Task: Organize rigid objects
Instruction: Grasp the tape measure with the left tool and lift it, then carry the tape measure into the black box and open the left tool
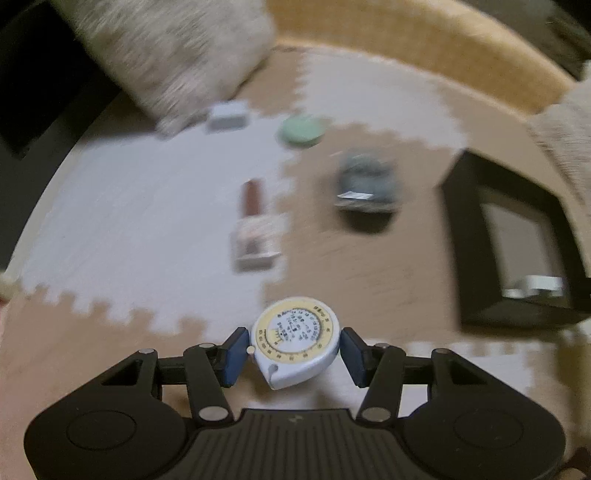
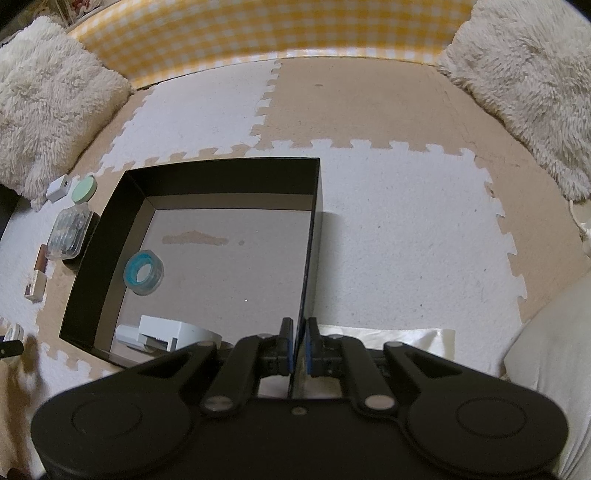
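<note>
A round white tape measure [image 1: 295,341] with a yellow dial ring sits between the left tool's [image 1: 293,352] blue pads. The open black box [image 2: 314,206] rests on the floor mat and holds a blue tape roll [image 2: 144,272] near its left wall and a white device [image 2: 170,334] at its near edge.

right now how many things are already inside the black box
2. A blue tape roll lies near the left wall of the black box, and a white device sits in the near left corner. The right gripper hides part of the near floor, so something small could be missed.

Puzzle mat [image 2: 406,221], fluffy cushions [image 2: 48,107] — gingham wall [image 2: 258,33]
</note>
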`<action>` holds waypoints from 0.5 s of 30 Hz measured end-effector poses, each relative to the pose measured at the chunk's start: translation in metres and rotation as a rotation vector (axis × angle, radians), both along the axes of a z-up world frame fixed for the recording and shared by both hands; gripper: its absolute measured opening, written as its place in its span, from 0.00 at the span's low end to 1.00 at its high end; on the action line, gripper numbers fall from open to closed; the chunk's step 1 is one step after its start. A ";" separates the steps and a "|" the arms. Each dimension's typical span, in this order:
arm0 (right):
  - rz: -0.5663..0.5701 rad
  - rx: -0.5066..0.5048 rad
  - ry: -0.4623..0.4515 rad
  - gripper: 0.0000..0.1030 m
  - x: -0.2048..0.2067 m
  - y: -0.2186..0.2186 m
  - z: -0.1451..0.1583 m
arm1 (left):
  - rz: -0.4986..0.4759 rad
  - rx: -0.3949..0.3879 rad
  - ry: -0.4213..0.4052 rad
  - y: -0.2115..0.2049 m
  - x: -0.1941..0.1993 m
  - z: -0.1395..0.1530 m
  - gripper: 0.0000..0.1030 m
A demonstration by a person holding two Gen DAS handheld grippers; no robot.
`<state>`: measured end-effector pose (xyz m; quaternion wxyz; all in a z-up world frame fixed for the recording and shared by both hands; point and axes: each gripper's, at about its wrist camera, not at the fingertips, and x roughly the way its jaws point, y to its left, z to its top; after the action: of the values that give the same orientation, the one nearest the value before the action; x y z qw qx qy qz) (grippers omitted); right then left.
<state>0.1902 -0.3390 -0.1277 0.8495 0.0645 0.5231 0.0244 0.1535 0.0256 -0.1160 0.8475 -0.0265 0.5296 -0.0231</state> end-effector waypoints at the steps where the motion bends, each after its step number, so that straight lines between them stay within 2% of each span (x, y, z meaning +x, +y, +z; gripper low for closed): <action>1: 0.000 0.002 0.000 0.06 0.000 0.000 0.001 | -0.018 -0.017 -0.013 -0.006 -0.002 0.003 0.53; 8: -0.008 0.054 -0.018 0.06 -0.005 -0.011 0.009 | -0.175 -0.131 -0.079 -0.066 0.000 0.020 0.53; 15: -0.038 0.085 -0.058 0.06 -0.001 -0.019 0.014 | -0.326 -0.191 -0.153 -0.131 0.005 0.033 0.53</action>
<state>0.1894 -0.3583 -0.1137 0.8610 0.1100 0.4955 0.0322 0.1582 -0.1057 -0.0834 0.8640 -0.0187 0.4562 -0.2121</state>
